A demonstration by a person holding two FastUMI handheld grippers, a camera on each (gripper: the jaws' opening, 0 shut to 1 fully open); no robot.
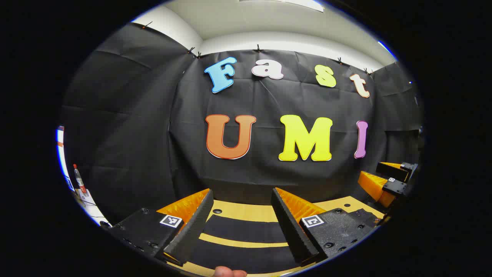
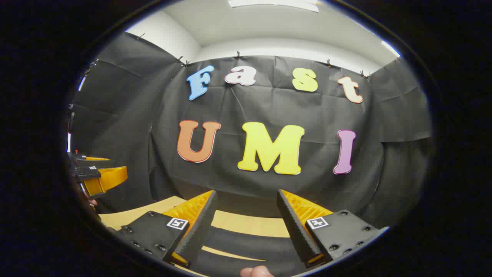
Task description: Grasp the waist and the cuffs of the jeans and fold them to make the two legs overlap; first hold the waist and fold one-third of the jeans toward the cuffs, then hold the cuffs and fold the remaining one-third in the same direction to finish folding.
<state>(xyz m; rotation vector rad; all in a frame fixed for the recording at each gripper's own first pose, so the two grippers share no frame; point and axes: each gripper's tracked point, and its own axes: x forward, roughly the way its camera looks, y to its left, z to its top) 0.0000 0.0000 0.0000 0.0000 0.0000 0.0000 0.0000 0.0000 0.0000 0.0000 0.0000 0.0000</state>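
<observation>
**Both grippers raised and empty, jeans not located**

The left gripper [image 1: 243, 225] was held level, facing the booth wall [image 1: 153, 127], its fingers [image 1: 192, 227] spread wide with nothing between them. The right gripper [image 2: 246, 227] stood the same way, fingers [image 2: 200, 227] apart and empty. Each camera also caught the other gripper at its edge, so the two were held side by side, well apart. Below the fingers lay a light tabletop [image 1: 246, 211] crossed by dark bands.

The jeans could not be placed from these pictures. The dark bands on the tabletop might have been cloth or part of a mat; they were too flat and featureless to tell. Waist and cuffs were therefore unidentified, and the near part of the tabletop was cut off beneath the grippers.

The main risk, as I judged it, was descending blind: with the cameras aimed at the wall, a gripper could land off the waistband, pinch a single layer, or take hold of the wrong end. Uneven grips would skew the first fold so the legs failed to overlap.
</observation>
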